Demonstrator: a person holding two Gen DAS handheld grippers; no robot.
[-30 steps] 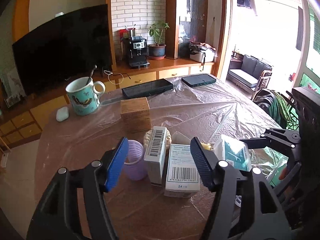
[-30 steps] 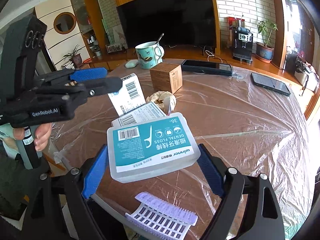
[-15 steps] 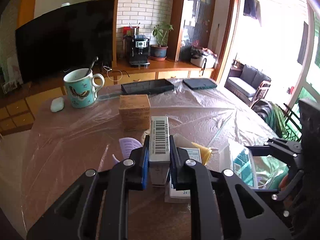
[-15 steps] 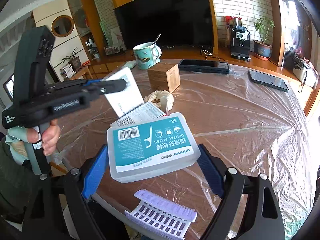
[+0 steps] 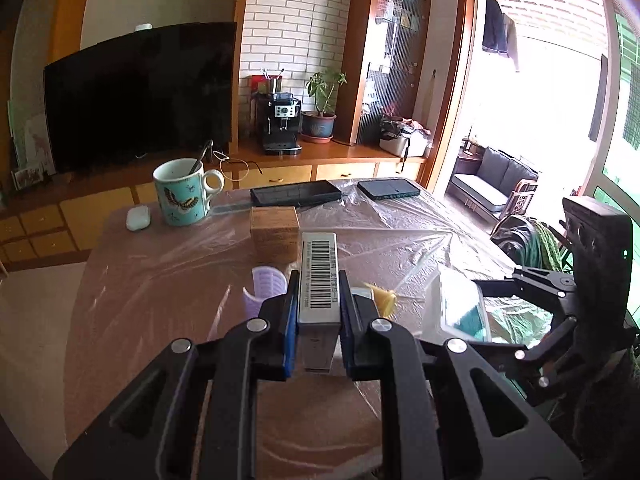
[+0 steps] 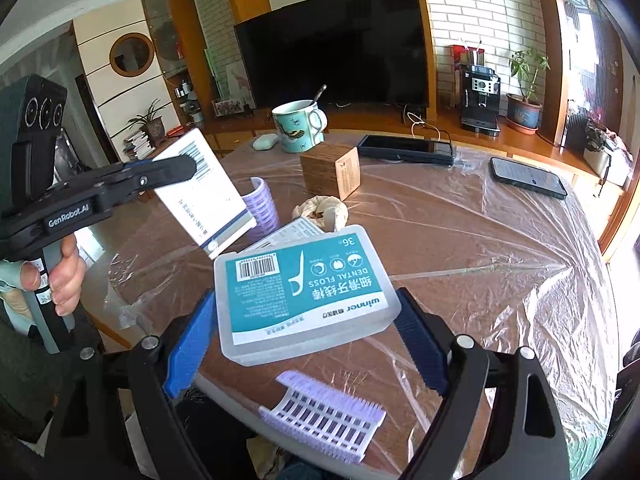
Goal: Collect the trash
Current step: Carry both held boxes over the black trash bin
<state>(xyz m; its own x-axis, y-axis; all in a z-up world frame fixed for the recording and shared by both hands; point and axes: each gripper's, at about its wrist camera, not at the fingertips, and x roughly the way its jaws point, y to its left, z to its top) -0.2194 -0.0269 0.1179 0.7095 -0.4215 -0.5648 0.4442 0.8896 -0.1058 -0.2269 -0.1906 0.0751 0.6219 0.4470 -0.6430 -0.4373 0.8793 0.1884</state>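
Since the earlier frame, the left tool point(image 5: 318, 316) had closed its blue pads on the narrow white carton point(image 5: 319, 280) and lifted it clear of the plastic-covered surface point(image 5: 168, 288), tilting it in the air. From the right wrist view the carton point(image 6: 200, 188) hung above the near left edge, its long axis slanting down and toward the right tool point(image 6: 304, 320). That right tool held the dental floss box point(image 6: 304, 284) between spread pads, pinched across its width, over the near edge of the surface. Below it showed a lilac slotted rim point(image 6: 324, 412), possibly a basket; that could not be told for sure. Judging by this, the left tool's carton lay up and to the left of that rim, so its coming move would run rightward and down. A crumpled tissue point(image 6: 320, 210) and a flat box point(image 6: 288, 234) remained near the middle.
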